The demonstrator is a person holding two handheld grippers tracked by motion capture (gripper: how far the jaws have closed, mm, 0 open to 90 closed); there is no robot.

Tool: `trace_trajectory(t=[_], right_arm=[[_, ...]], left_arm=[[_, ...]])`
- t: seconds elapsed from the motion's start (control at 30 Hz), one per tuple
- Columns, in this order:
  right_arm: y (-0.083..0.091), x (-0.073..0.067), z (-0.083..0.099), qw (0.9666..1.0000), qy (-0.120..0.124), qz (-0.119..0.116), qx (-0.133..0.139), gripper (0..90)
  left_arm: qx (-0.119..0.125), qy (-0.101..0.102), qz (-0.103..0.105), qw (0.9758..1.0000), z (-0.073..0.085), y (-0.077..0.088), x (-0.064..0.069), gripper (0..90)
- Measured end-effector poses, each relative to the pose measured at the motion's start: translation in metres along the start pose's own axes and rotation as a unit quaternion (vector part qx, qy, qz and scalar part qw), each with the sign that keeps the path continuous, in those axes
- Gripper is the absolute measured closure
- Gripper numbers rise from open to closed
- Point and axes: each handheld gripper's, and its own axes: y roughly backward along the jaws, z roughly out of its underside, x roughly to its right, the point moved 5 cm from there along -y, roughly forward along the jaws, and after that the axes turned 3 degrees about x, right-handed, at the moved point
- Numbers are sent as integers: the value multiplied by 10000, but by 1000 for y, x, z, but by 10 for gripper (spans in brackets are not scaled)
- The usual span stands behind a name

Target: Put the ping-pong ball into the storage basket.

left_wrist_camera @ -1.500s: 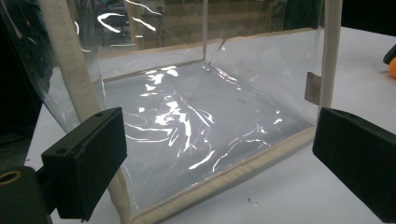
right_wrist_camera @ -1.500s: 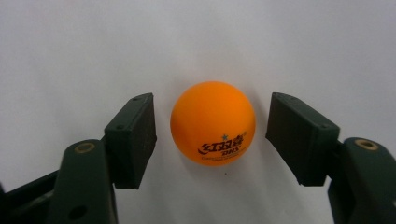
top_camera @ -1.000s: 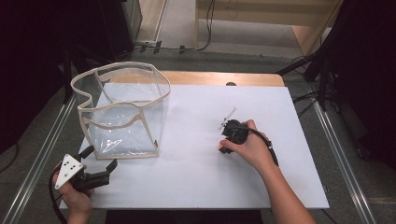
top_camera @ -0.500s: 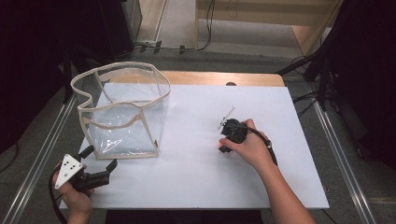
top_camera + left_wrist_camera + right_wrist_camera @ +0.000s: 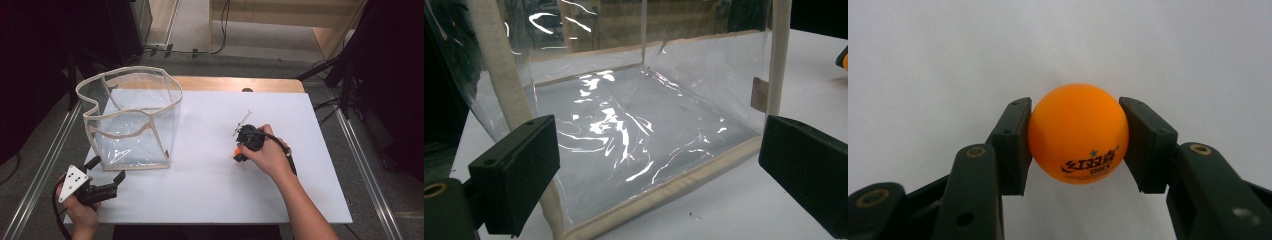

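An orange ping-pong ball [image 5: 1078, 132] with black printing sits between the two pads of my right gripper [image 5: 1075, 106], which is shut on it just above the white tabletop. In the high view that right gripper [image 5: 240, 151] is right of the table's centre, under the person's hand, with a bit of the orange ball [image 5: 236, 149] showing at its tip. My left gripper [image 5: 107, 169] is at the front left corner, open and holding nothing. Its jaws point at the near lower edge of a clear plastic bag [image 5: 624, 125] with beige trim.
The clear bag [image 5: 130, 115] stands upright and open-topped on the left part of the white table [image 5: 215, 195]. A wooden strip [image 5: 235, 84] runs along the table's far edge. Metal rails run along both sides, and cables lie on the floor beyond.
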Motion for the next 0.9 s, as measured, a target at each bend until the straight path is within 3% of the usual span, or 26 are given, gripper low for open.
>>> trace_trajectory(t=[0.9], right_arm=[[15,-5,-34,9995,207,-203,141,485]], left_arm=[[-24,-15,8,10000,0,0,1,36]])
